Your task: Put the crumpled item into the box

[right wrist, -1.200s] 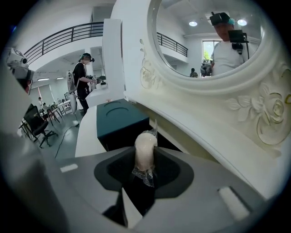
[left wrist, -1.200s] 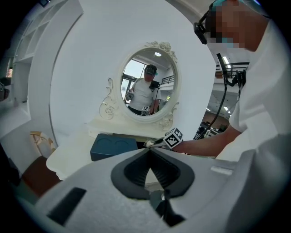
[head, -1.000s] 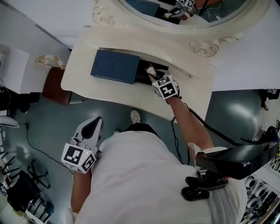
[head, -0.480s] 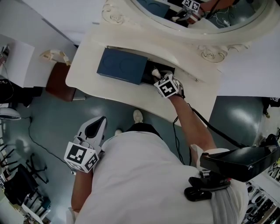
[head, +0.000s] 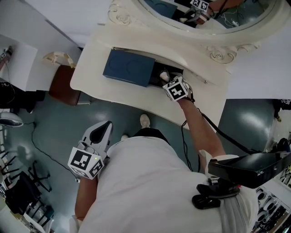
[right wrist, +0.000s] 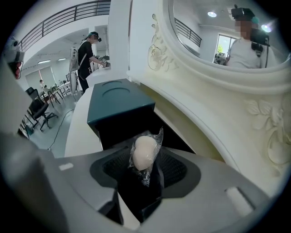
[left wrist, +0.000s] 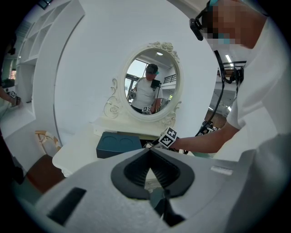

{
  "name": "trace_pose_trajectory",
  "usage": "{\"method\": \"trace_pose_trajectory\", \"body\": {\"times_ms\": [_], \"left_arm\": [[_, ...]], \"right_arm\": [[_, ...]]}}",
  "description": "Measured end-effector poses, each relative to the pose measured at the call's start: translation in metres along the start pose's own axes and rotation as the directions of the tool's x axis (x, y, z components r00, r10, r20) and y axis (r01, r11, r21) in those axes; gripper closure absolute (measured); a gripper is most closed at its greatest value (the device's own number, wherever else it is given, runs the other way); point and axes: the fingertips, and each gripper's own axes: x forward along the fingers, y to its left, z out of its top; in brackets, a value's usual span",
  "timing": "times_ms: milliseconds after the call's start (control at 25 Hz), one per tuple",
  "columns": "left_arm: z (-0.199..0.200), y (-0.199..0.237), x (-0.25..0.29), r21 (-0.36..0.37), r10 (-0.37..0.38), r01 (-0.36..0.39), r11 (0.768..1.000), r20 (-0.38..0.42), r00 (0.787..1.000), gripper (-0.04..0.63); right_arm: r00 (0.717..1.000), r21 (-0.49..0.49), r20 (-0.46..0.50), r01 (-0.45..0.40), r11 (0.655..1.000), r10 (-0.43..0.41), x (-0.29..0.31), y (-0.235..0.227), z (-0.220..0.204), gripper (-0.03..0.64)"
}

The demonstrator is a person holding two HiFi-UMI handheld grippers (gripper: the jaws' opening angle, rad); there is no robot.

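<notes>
A dark teal box [head: 128, 67] lies on the cream dressing table [head: 91, 68], its black inside open at the right end. My right gripper [head: 163, 78] points down into that opening. In the right gripper view the crumpled item [right wrist: 144, 152], a pale lump in clear wrap, stands in the gap of the right gripper [right wrist: 145, 170] in front of the box [right wrist: 119, 102]. The jaws have just been opening and their pads stand clear of the item on both sides. My left gripper [head: 102, 129] hangs low beside my body, shut with nothing in it, its tips [left wrist: 148, 152] meeting.
An oval mirror [head: 204, 13] in a carved cream frame rises right behind the box. A brown stool [head: 61, 84] stands left of the table on the grey floor. Chairs and cables lie at the far left.
The right gripper has stayed at the box's open end and turned a little. The pale item now shows at its tips. The left gripper has not moved.
</notes>
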Motion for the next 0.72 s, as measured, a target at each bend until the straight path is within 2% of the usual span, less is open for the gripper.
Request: {"method": "trace_pose_trajectory", "body": {"times_ms": [400, 520, 720], "left_arm": [[-0.006, -0.006, -0.021, 0.031, -0.06, 0.06, 0.998, 0.015, 0.998, 0.594], [-0.009, -0.007, -0.022, 0.041, -0.082, 0.081, 0.996, 0.019, 0.996, 0.594], [-0.019, -0.008, -0.039, 0.058, -0.124, 0.123, 0.991, 0.022, 0.992, 0.594]], "right_arm": [[0.993, 0.076, 0.075, 0.09, 0.993, -0.095, -0.037, -0.002, -0.003, 0.397], [0.987, 0.103, 0.104, 0.108, 0.989, -0.119, -0.049, -0.001, -0.007, 0.411], [0.978, 0.166, 0.132, 0.14, 0.976, -0.162, -0.086, 0.027, -0.014, 0.458]]}}
